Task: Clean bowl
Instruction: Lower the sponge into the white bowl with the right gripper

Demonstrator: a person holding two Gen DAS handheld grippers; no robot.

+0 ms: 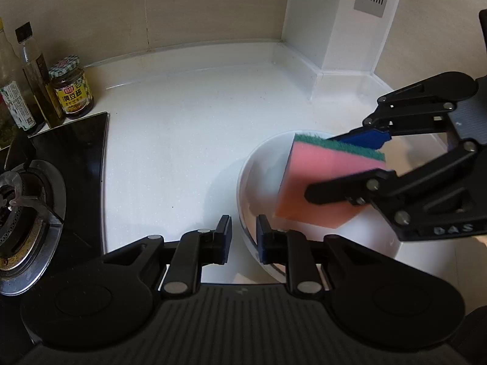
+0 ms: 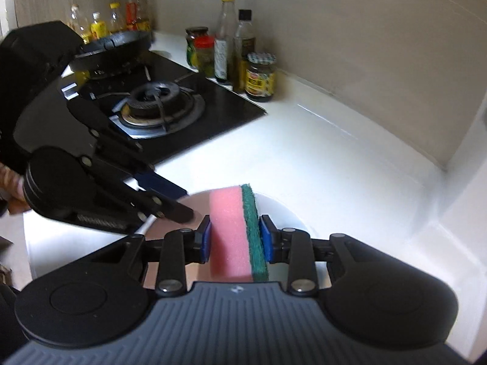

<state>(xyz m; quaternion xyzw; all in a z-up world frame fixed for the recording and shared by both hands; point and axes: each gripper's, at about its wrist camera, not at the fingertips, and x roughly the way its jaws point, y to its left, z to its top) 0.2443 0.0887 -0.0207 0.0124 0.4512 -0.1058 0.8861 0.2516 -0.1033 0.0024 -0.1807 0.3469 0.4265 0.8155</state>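
A white bowl [image 1: 258, 176] stands on the white counter near the front right. My left gripper [image 1: 243, 231] straddles the bowl's near rim, one finger outside and one inside; the pads stand apart from the thin rim, so it is open. My right gripper [image 1: 334, 167] reaches in from the right, shut on a pink sponge [image 1: 322, 182] with a green scouring side, held over the bowl's inside. In the right wrist view the sponge [image 2: 228, 228] sits upright between the blue pads of the right gripper [image 2: 234, 237], above the bowl [image 2: 289, 210]. The left gripper [image 2: 182, 202] is at the bowl's left rim.
A black gas hob [image 1: 30, 206] lies left of the bowl, with a dark pan [image 2: 115, 45] on its far burner. Sauce bottles and a jar [image 1: 71, 88] stand against the back wall. A white boxed column with vents [image 1: 334, 30] fills the back right corner.
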